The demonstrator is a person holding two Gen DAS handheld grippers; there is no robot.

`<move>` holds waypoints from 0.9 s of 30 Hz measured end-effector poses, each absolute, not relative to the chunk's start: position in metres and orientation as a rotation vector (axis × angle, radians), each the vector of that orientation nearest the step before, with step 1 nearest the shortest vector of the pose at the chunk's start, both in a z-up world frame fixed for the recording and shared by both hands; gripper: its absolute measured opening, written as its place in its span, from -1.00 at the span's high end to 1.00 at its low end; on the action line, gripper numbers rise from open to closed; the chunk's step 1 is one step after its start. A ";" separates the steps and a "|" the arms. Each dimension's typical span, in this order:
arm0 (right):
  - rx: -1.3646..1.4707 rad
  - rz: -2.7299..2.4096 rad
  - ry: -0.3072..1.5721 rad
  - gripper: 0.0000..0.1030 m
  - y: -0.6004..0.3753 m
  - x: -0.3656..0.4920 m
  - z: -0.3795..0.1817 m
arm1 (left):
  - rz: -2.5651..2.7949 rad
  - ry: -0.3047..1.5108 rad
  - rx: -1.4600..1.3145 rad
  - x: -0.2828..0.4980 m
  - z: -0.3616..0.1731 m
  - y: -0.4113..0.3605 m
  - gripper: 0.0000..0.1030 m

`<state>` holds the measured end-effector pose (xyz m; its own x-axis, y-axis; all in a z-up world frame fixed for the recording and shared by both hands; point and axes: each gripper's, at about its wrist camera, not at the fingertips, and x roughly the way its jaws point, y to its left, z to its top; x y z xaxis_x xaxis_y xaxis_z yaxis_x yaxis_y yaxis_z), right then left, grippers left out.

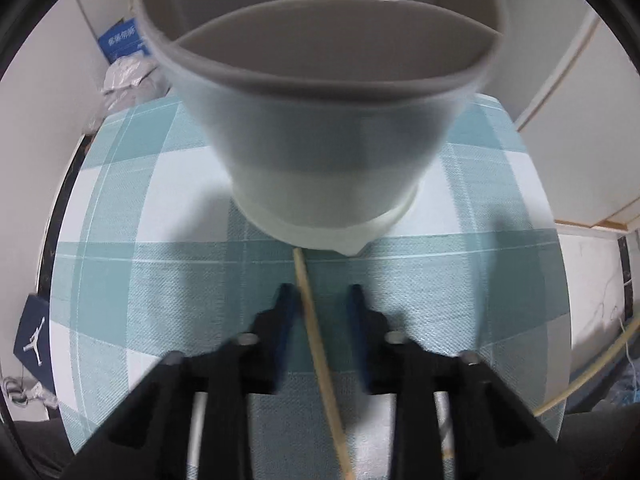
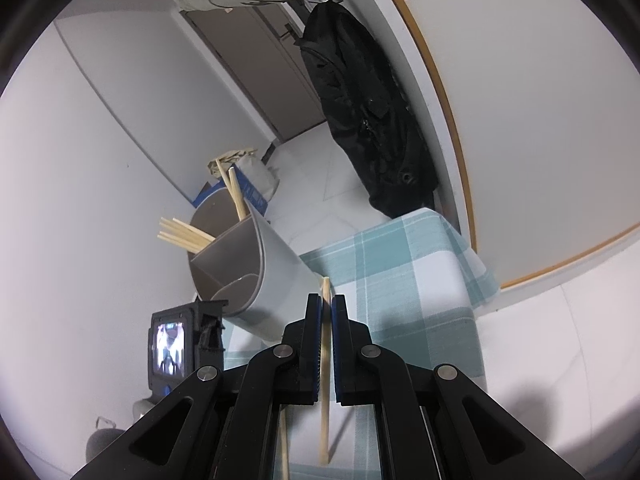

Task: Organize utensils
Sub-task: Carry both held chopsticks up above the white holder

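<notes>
A pale blue-grey utensil holder (image 1: 324,148) with grey inner compartments stands on the checked tablecloth (image 1: 140,280), close in front of my left gripper (image 1: 320,292). The left fingers (image 1: 285,312) stand apart with a wooden chopstick (image 1: 316,344) between them, its tip at the holder's base. In the right wrist view the holder (image 2: 260,264) holds several chopsticks (image 2: 184,234). My right gripper (image 2: 326,304) is shut on a single chopstick (image 2: 325,360), right of the holder. The left gripper's camera body (image 2: 180,344) shows below the holder.
The table's right edge (image 2: 472,280) drops to a white floor. A black coat (image 2: 368,120) hangs on the wall behind. A blue box (image 2: 248,192) and bags lie on the floor behind the holder. A navy box (image 1: 32,340) sits left of the table.
</notes>
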<state>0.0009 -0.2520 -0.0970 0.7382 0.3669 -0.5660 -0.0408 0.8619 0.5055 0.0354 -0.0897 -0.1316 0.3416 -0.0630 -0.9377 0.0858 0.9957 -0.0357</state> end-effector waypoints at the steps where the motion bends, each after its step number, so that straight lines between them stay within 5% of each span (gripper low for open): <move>1: 0.492 0.234 0.712 0.92 -0.252 0.001 -0.097 | -0.110 1.213 0.036 0.033 -0.132 -0.093 0.89; 27: 0.374 0.319 0.640 0.92 -0.222 -0.019 -0.080 | -0.245 0.858 -0.146 -0.022 -0.038 -0.065 0.98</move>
<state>-0.0191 -0.2215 -0.0801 0.7575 0.3992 -0.5165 -0.1725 0.8855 0.4314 -0.0222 -0.0645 -0.0384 0.6281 -0.2714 -0.7293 0.1541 0.9620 -0.2252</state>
